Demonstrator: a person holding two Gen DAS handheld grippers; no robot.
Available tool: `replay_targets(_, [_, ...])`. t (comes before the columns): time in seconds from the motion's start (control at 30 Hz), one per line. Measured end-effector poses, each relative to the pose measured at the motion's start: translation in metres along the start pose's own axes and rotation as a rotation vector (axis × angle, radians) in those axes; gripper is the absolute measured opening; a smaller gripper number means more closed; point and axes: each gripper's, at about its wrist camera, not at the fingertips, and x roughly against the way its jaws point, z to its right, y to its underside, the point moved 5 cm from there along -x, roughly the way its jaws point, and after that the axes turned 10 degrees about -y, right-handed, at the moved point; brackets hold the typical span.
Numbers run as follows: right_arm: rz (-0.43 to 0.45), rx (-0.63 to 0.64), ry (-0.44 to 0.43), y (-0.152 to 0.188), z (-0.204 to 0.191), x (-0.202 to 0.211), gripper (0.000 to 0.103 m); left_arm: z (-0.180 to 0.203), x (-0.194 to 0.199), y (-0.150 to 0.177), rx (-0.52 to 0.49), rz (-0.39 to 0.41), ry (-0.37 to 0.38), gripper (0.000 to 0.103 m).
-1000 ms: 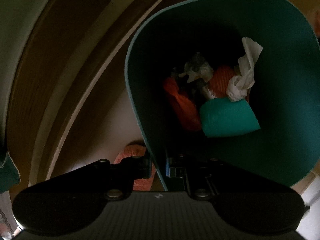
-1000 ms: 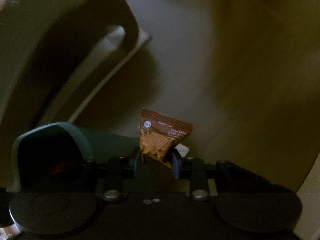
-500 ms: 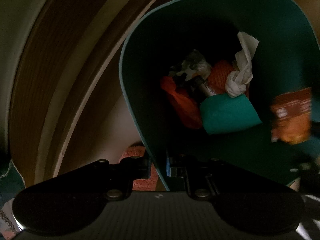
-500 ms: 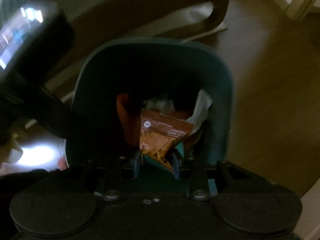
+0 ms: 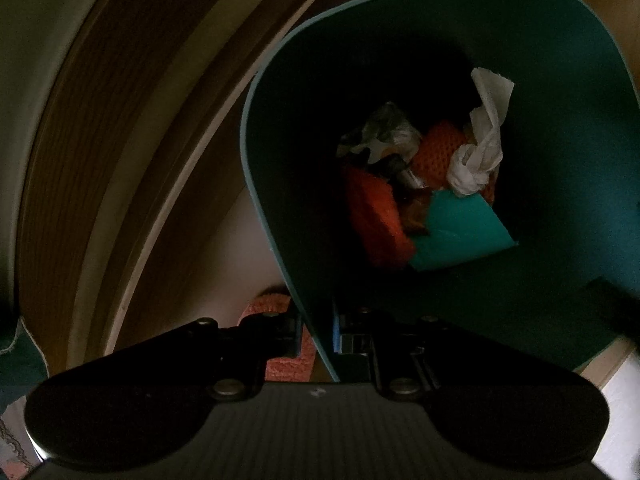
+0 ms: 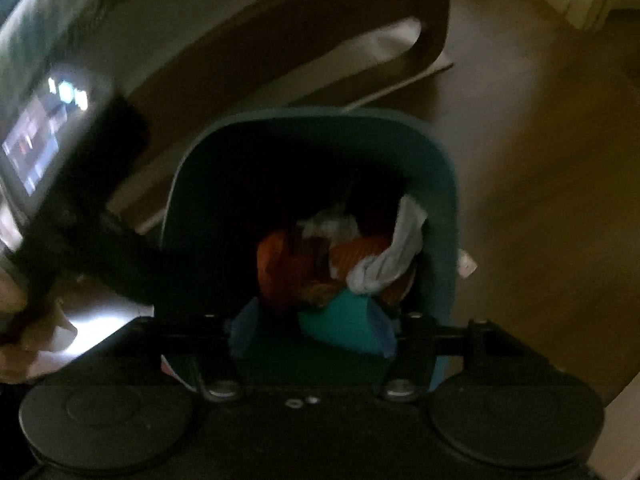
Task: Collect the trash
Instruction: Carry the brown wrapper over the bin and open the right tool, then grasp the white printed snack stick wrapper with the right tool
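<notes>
While left tool (image 5: 316, 334) clamps upright bin (image 5: 560, 120) rim, right tool (image 6: 312, 330) just opened, empty.

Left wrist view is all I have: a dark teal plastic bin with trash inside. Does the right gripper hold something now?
Observer: No. The right gripper hangs over the dark teal plastic bin; its jaws have just been opening and nothing is between them.
Operator: Is trash left outside the bin?
Observer: A small white scrap seems to lie on the brown floor, beside the bin's right wall.
Operator: And to the bin's left?
Observer: A blurred black device with a lit screen.
</notes>
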Motion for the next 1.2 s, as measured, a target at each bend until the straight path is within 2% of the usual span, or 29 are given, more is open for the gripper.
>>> replay_targets(0.37, [0.046, -0.021, 0.052, -0.019, 0.054, 0.035, 0.061, 0.001, -0.001, -0.001, 0.018, -0.027, -0.002, 0.012])
replay_targets(0.53, [0.04, -0.009, 0.073, -0.021, 0.086, 0.025, 0.065, 0.001, -0.002, -0.002, 0.021, -0.033, -0.002, 0.012])
replay_targets(0.6, [0.048, 0.005, 0.084, -0.024, 0.106, 0.014, 0.071, 0.0, -0.002, -0.003, 0.02, -0.031, -0.001, 0.012])
replay_targets(0.63, [0.054, 0.006, 0.063, -0.024, 0.115, 0.008, 0.085, 0.0, -0.002, -0.003, 0.02, -0.028, 0.0, 0.012])
replay_targets(0.7, [0.061, -0.002, -0.011, -0.026, 0.136, -0.012, 0.097, -0.001, -0.002, -0.004, 0.02, -0.022, 0.003, 0.012])
replay_targets(0.83, [0.061, -0.114, -0.3, -0.033, 0.17, -0.051, 0.1, -0.003, -0.002, -0.005, 0.018, -0.008, 0.01, 0.012])
replay_targets(0.9, [0.076, -0.116, -0.398, -0.039, 0.176, -0.06, 0.1, -0.004, -0.002, -0.004, 0.017, -0.002, 0.012, 0.012])
replay_targets(1.0, [0.043, -0.151, -0.566, -0.044, 0.188, -0.07, 0.1, -0.005, -0.002, -0.004, 0.02, 0.0, 0.014, 0.012])
replay_targets(1.2, [0.009, -0.044, -0.604, -0.05, 0.193, -0.065, 0.099, -0.007, -0.005, -0.01, 0.055, -0.01, 0.061, 0.012])
